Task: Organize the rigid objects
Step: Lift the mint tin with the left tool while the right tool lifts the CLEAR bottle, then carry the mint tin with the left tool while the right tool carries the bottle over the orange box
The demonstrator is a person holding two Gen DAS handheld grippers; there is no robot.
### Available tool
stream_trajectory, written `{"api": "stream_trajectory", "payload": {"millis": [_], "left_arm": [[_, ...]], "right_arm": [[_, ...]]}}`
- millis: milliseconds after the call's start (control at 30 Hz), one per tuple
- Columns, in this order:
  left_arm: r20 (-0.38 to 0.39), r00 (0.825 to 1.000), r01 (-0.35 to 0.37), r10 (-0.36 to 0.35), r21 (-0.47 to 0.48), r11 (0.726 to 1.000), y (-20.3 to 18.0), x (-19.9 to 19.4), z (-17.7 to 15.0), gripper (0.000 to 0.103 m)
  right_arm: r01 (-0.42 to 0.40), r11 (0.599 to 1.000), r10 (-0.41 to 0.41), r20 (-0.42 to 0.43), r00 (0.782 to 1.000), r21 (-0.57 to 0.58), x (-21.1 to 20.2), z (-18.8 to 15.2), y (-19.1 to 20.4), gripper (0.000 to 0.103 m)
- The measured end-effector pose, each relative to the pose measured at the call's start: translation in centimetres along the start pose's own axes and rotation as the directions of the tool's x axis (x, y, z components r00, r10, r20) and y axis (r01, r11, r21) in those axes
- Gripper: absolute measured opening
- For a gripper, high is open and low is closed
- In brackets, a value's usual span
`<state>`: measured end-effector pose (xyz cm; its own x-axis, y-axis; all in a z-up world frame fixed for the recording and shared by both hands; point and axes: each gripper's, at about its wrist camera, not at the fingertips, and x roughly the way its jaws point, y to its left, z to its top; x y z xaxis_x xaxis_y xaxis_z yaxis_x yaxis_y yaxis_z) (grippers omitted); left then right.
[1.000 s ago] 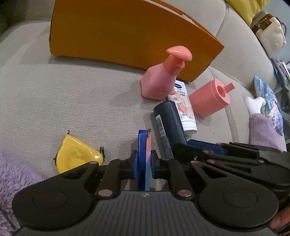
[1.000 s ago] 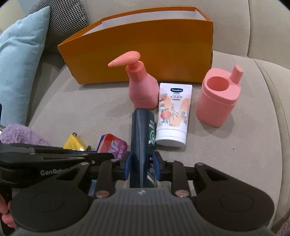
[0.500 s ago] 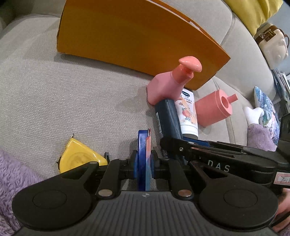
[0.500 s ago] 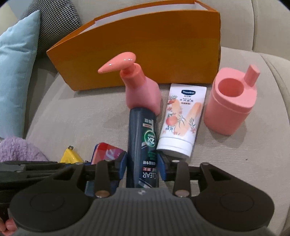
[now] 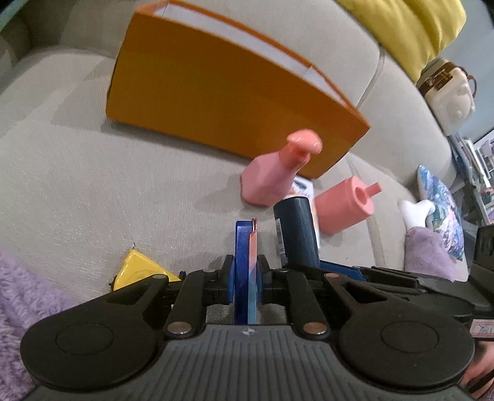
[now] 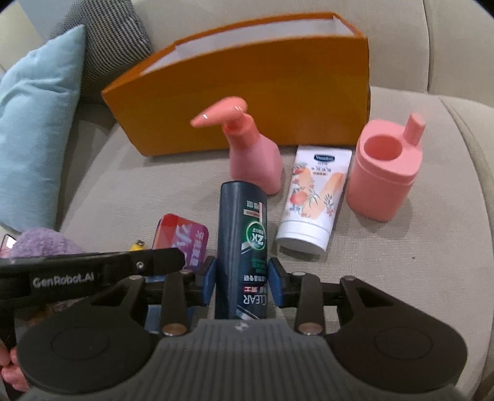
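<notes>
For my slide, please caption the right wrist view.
Right gripper grips a dark shampoo bottle before an orange paper bag.

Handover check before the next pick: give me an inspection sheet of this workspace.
Surface: beige sofa seat.
Job's things: orange paper bag standing open; pink pump bottle and pink cup upright; lotion tube lying flat; yellow tape measure lying flat.
Clutter: purple fluffy cloth.
Grippers: left gripper shut on flat tin; right gripper shut on dark shampoo bottle.
Cables: nothing seen.
Surroundings: blue cushion, yellow cushion.
</notes>
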<state>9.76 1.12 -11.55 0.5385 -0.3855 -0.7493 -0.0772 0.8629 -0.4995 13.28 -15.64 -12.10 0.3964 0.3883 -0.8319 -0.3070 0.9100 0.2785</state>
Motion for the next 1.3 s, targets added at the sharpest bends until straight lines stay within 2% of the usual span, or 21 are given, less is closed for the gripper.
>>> {"api": "stream_trajectory", "payload": {"millis": [233,500,667,900,1067,1200,1300], "left_arm": [[0.091,0.994,0.052,-0.053,0.02,0.998,-1.6,-3.4,0.9,0.015],[0.164,0.982,0.081,-0.09,0.061,0.995,-3.9,-6.3,4.5,0.015],[0.201,0.974,0.082,-0.102,0.104,0.991,-5.4,-7.2,7.1,0.015],[0.248,0.962,0.084,-0.119,0.144,0.986,-6.5,-6.7,12.2,0.015],[0.25,0.961,0.085,-0.117,0.135,0.987,-5.3,-5.0,16.3,0.015],[0.203,0.976,0.049,-0.077,0.14,0.989,-4.3,-2.1,19.3,0.015],[0.164,0.985,0.03,-0.055,0.149,0.988,-3.7,0.4,20.8,0.015]], "right_arm": [[-0.004,1.0,0.007,0.094,0.996,-0.031,-4.3,0.8,1.8,0.037],[0.02,0.998,-0.01,0.168,0.986,-0.06,-8.4,3.4,2.5,0.037],[0.035,0.996,-0.017,0.209,0.978,-0.085,-10.0,6.2,2.7,0.037],[0.049,0.994,-0.023,0.263,0.964,-0.094,-11.1,12.5,2.0,0.037],[0.1,0.988,-0.067,0.255,0.965,-0.119,-9.2,17.7,1.4,0.037],[0.179,0.977,-0.159,0.157,0.975,-0.119,-4.8,21.5,0.1,0.037],[0.206,0.973,-0.198,0.082,0.977,-0.108,-1.1,23.2,-1.0,0.037]]}}
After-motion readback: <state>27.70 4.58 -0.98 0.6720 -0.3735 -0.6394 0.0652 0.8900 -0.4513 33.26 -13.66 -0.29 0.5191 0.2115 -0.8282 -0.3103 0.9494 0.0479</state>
